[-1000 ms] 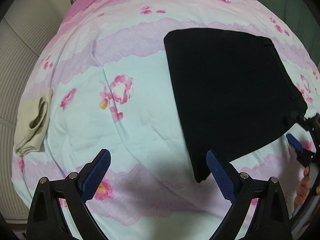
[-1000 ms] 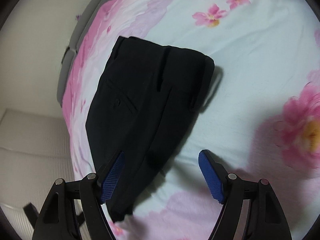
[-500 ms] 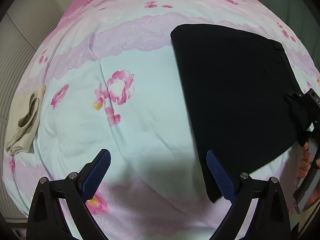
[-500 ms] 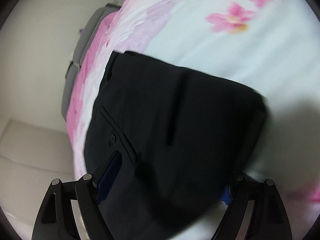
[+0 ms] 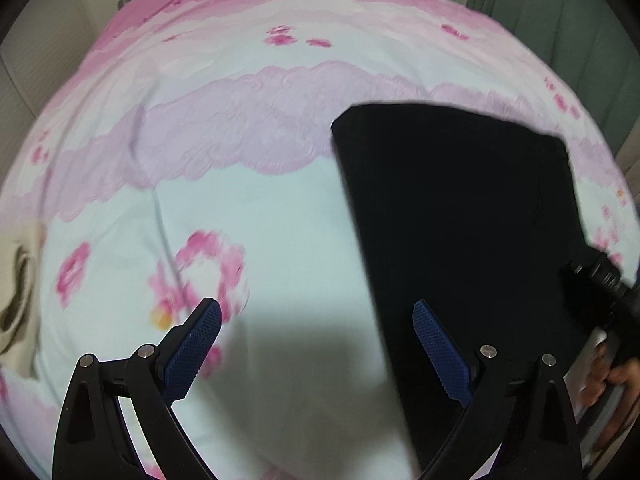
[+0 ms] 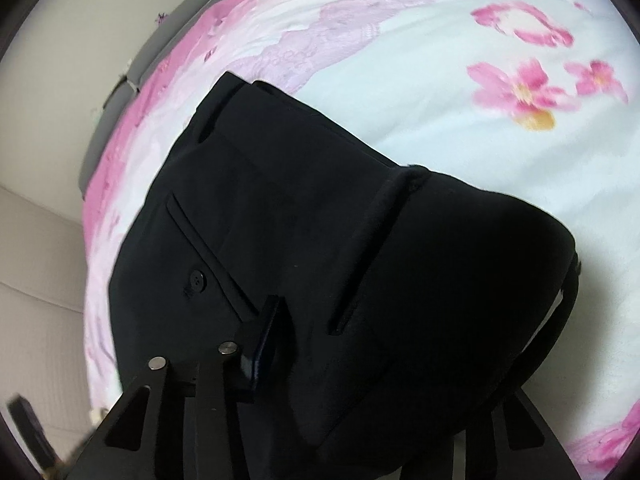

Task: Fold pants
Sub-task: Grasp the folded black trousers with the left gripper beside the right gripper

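Right gripper (image 6: 360,360) at the near edge of the folded pants (image 6: 320,240), left one waiting.

Pants lie on the floral bedspread (image 5: 280,240), already a compact stack; my right tool sits around the near edge, cloth draped over the far finger, so I can't tell if it's clamped. Left gripper (image 5: 316,344) is spread wide, holding nothing, right finger just over the pants' left edge. To do this well I'd pinch all layers together, keep edges aligned, avoid snagging the bedspread. Count: one pair of pants, two grippers, one beige cloth (image 5: 16,292) at the bed's edge.
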`<action>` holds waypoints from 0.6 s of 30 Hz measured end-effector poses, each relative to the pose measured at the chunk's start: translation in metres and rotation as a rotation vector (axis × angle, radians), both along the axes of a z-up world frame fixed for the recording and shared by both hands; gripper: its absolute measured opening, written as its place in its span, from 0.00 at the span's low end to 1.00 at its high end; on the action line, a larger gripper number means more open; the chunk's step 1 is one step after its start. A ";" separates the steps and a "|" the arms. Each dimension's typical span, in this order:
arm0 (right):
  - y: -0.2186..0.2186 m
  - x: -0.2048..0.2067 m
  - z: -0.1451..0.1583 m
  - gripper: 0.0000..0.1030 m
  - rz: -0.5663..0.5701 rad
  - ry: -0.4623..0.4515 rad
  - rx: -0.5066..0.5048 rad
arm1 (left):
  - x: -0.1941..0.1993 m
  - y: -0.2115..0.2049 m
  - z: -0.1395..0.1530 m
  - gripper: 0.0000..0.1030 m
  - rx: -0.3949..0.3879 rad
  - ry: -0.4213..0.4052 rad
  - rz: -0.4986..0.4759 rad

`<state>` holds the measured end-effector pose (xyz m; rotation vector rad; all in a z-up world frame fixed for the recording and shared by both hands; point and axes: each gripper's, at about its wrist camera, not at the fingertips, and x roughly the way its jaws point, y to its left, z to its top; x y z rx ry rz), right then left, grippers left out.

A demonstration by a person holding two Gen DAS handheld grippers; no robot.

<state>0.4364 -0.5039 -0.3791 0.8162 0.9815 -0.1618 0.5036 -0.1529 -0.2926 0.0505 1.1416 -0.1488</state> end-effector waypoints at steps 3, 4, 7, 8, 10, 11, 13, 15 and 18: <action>0.002 0.000 0.001 0.42 -0.001 0.009 -0.021 | 0.019 0.009 0.000 0.95 -0.177 0.027 -0.025; 0.001 0.000 0.000 0.42 -0.005 0.009 -0.016 | 0.025 0.012 -0.001 0.95 -0.235 0.036 -0.026; -0.003 -0.004 0.000 0.42 -0.001 0.013 -0.020 | 0.048 0.017 -0.011 0.94 -0.365 0.067 -0.038; -0.002 -0.004 0.000 0.42 0.001 0.015 -0.028 | 0.053 0.015 -0.014 0.91 -0.382 0.077 -0.048; -0.002 -0.009 0.002 0.42 0.007 0.015 -0.045 | 0.064 0.011 -0.024 0.82 -0.419 0.107 -0.077; -0.001 -0.009 0.003 0.42 0.007 0.015 -0.050 | 0.070 0.009 -0.030 0.81 -0.438 0.127 -0.092; 0.000 -0.005 0.004 0.42 0.004 0.015 -0.049 | 0.073 0.007 -0.035 0.76 -0.470 0.128 -0.104; 0.001 -0.005 0.005 0.42 0.006 0.013 -0.053 | 0.078 0.005 -0.039 0.66 -0.498 0.124 -0.122; 0.003 -0.006 0.006 0.42 0.014 0.012 -0.066 | 0.086 0.000 -0.044 0.53 -0.536 0.138 -0.148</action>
